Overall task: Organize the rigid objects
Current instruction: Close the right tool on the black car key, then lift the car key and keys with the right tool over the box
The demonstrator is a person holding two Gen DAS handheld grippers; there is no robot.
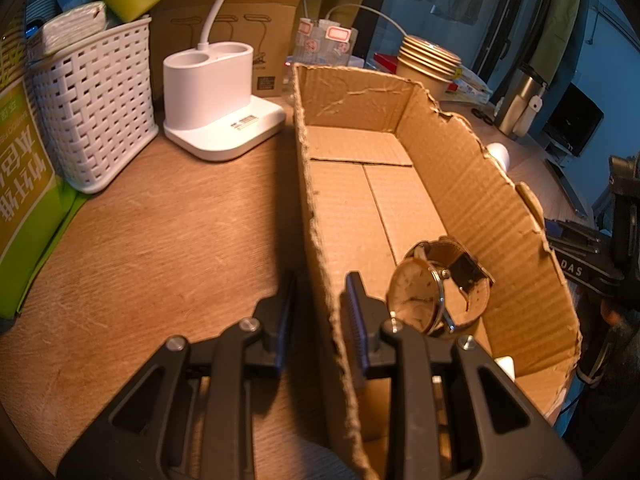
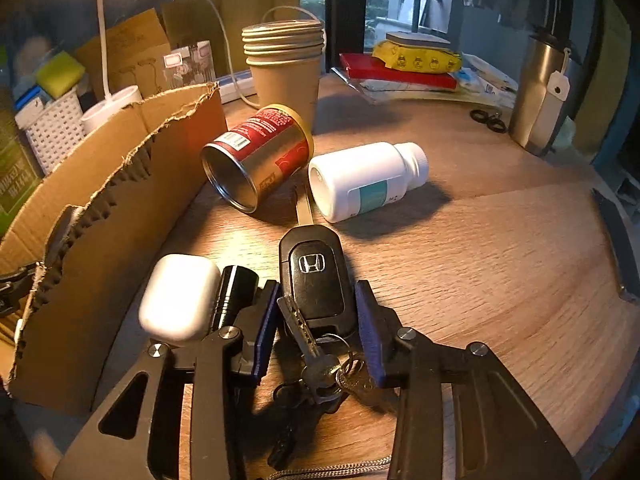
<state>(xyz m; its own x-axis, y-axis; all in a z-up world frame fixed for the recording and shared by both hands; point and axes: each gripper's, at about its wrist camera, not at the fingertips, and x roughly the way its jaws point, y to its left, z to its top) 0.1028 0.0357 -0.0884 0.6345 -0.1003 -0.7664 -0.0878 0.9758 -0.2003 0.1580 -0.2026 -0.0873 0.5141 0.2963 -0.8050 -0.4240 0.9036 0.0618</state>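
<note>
My left gripper (image 1: 320,300) straddles the left wall of the torn cardboard box (image 1: 320,216), one finger outside and one inside, with small gaps to the wall. A wristwatch with a brown strap (image 1: 436,288) lies inside the box near the right finger. My right gripper (image 2: 316,312) is open around a black Honda car key (image 2: 314,280) with a bunch of metal keys (image 2: 332,372) on the table. A white earbud case (image 2: 178,296) and a black cylinder (image 2: 234,296) lie just left of it. A red tin can (image 2: 256,156) and a white pill bottle (image 2: 366,180) lie on their sides farther ahead.
The box's outer wall (image 2: 100,208) stands left of the right gripper. A white lamp base (image 1: 220,104) and white basket (image 1: 92,104) stand behind on the left. Stacked paper cups (image 2: 286,72), red book (image 2: 400,70) and steel flask (image 2: 540,92) stand at the back.
</note>
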